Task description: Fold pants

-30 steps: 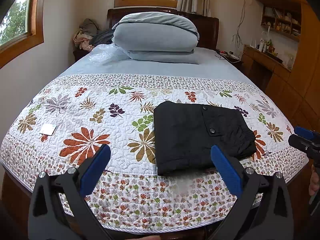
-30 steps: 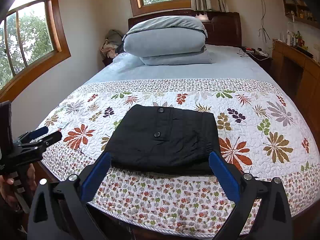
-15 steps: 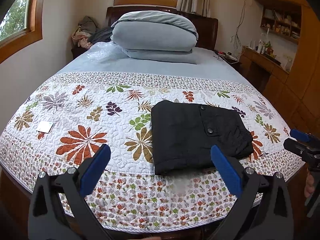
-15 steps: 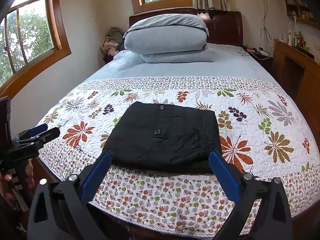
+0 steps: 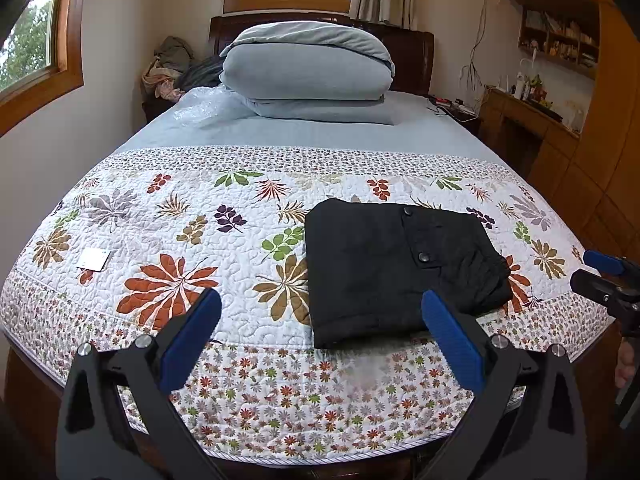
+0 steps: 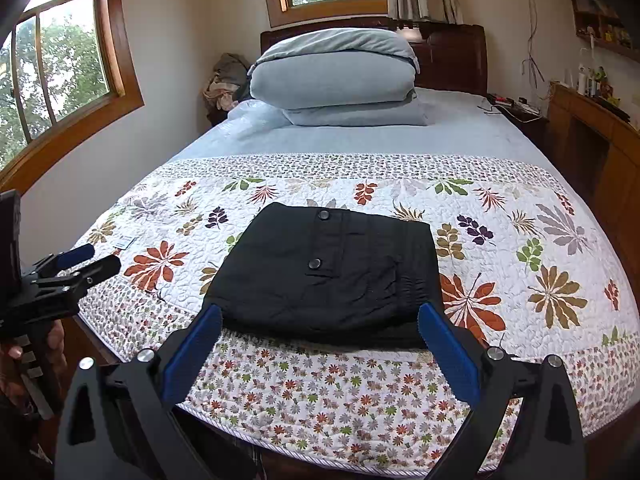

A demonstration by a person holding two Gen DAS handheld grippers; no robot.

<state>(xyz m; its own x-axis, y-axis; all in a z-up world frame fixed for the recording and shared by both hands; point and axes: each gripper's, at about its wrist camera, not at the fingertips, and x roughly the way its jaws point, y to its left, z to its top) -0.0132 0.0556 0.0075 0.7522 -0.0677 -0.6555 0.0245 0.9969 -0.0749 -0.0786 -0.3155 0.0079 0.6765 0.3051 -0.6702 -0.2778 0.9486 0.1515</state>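
As seen from nearest to farthest, the left hand-held gripper (image 5: 320, 328) and the right hand-held gripper (image 6: 318, 334) were both held released and empty, short of the bed's foot. Beyond them the black pants (image 6: 328, 272) were laid in a folded square on the floral quilt (image 5: 180, 240). Soft, light, limp cloth was judged; a pinch at the thick folded corners would be favoured. Pillows (image 5: 308, 68) were stacked farthest.

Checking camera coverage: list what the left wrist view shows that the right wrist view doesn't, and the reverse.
Left wrist only: the right gripper at the right edge. Right wrist only: the left gripper at the left edge, and the paned side window. Both: the folded black pants on the floral quilt, stacked grey pillows, both grippers open and empty.
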